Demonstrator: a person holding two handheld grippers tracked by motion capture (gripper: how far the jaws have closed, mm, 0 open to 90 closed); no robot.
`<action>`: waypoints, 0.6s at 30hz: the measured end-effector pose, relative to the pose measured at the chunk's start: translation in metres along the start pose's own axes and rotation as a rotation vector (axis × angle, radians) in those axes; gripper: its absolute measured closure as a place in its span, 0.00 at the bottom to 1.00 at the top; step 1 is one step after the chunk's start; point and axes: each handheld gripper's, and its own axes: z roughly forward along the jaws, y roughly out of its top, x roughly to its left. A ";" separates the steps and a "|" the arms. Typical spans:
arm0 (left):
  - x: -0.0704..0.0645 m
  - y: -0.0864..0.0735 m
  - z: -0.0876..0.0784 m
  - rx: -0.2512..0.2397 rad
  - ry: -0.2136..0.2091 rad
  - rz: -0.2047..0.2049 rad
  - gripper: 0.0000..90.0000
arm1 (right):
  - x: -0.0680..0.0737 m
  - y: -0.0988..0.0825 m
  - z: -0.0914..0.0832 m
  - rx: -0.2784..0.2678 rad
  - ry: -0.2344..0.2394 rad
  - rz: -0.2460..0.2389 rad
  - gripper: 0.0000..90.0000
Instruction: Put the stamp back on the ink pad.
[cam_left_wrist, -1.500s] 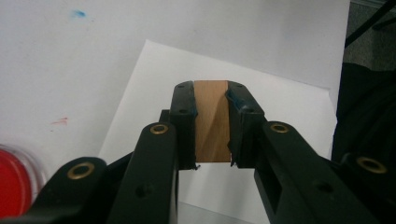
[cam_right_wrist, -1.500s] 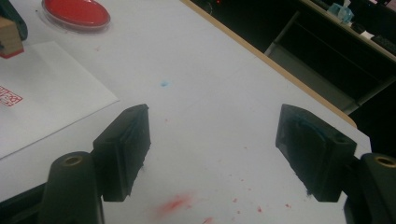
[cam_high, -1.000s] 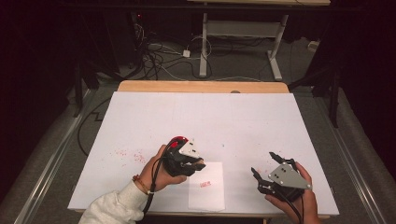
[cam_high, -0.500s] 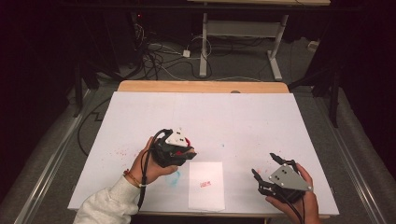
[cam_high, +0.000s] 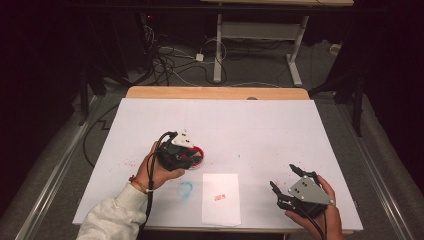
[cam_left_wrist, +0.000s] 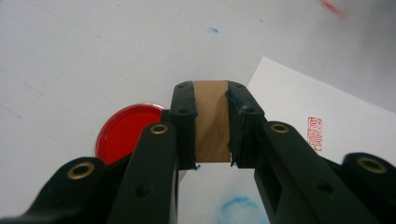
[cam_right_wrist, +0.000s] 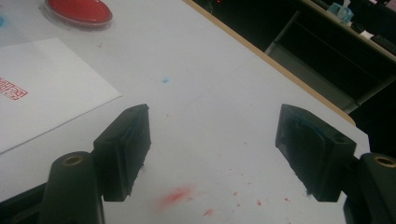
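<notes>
L gripper (cam_left_wrist: 211, 122) clamped on a wooden stamp block (cam_left_wrist: 211, 121), jaws tight on both side faces, grain running along the jaws. Seen in L gripper view, block hangs off the table w/ the red ink pad (cam_left_wrist: 125, 130) just beside it, to the view's left and partly behind the jaw. High view puts same gripper (cam_high: 192, 159) at mid-left of the white table cover (cam_high: 250, 125), right over the pad (cam_high: 198, 154); can't tell there if stamp face touches ink. Grip on the sides prob. keeps the bottom face free and square for pressing: judgement only.

White paper sheet (cam_high: 221, 198) lies flat nr the front edge, between the two hands. One red seal print (cam_high: 220, 197) on it, lower half; reads as a small upright rectangle of characters in L gripper view (cam_left_wrist: 315, 133). Rest of sheet blank, so room for more prints. Guess: stamp is at the pad to take ink, sheet waiting nearby for that reason.

R gripper (cam_right_wrist: 212, 154) wide open, nothing btw the jaws, low over bare table at front right (cam_high: 288, 181). Its view looks across the sheet corner (cam_right_wrist: 46, 79) to the pad (cam_right_wrist: 78, 10) far off. Seems parked, maybe ready to steady the sheet.

Stray marks: blue smudge (cam_high: 185, 190) left of sheet, red flecks (cam_right_wrist: 177, 196) under R gripper, tiny blue dot (cam_right_wrist: 164, 80). Table has seen ink misses
</notes>
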 end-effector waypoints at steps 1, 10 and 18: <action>0.002 0.000 0.001 0.004 0.000 -0.004 0.81 | 0.000 0.000 0.000 0.001 0.001 -0.002 0.30; 0.019 -0.002 0.017 0.064 -0.004 -0.035 0.81 | 0.002 0.000 0.001 0.005 0.002 -0.005 0.30; 0.031 -0.002 0.034 0.129 -0.017 -0.069 0.81 | 0.003 -0.001 0.002 0.016 0.015 -0.008 0.30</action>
